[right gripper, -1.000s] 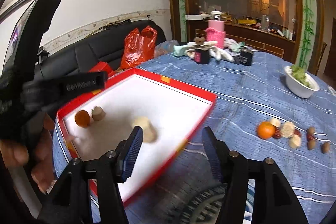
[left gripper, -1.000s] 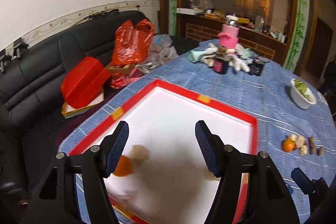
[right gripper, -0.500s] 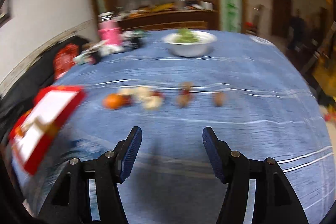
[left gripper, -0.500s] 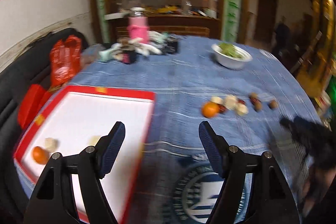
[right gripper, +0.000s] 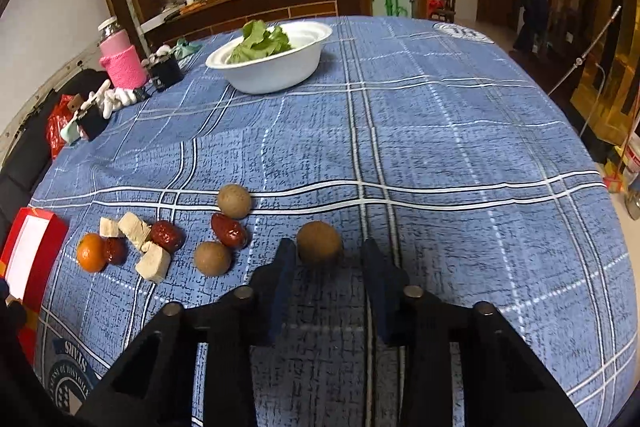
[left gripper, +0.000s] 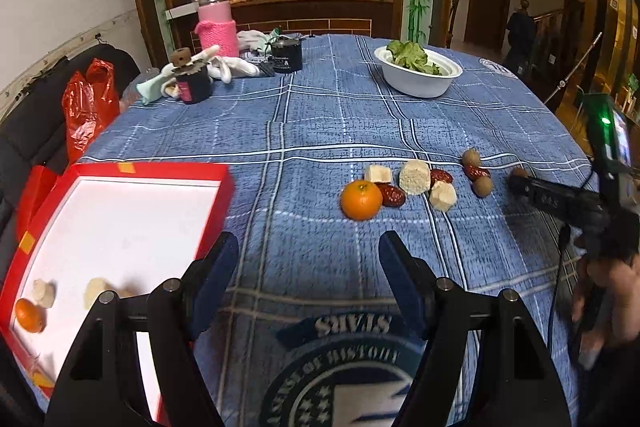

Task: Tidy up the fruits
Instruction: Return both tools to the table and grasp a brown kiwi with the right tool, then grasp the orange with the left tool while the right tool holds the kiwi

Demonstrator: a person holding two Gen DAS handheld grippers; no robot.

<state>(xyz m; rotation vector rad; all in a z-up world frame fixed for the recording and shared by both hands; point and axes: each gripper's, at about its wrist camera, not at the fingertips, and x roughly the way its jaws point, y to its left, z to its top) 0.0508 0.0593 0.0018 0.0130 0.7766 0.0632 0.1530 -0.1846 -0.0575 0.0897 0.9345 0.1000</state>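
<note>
Jaws of the left gripper [left gripper: 308, 245] stand open and empty, near the red-rimmed white tray [left gripper: 172, 169]. Right gripper [right gripper: 328, 247] is closed on the round brown fruit [right gripper: 319, 241], which sits on the blue checked tablecloth [right gripper: 440, 147], right of the loose fruit pieces [right gripper: 152, 247]. Risk: the hold is at the tips only, so the fruit may squirt out and roll away.

Left hand-held gripper [left gripper: 308, 267]: matte black frame with triangular cut-outs, silver round screw heads, dark blue ribbed pads [left gripper: 400, 279]. Right hand-held gripper [right gripper: 326, 267]: same build. Seen from left wrist: black body with white lettering, black cable, lit screen, green light.
</note>
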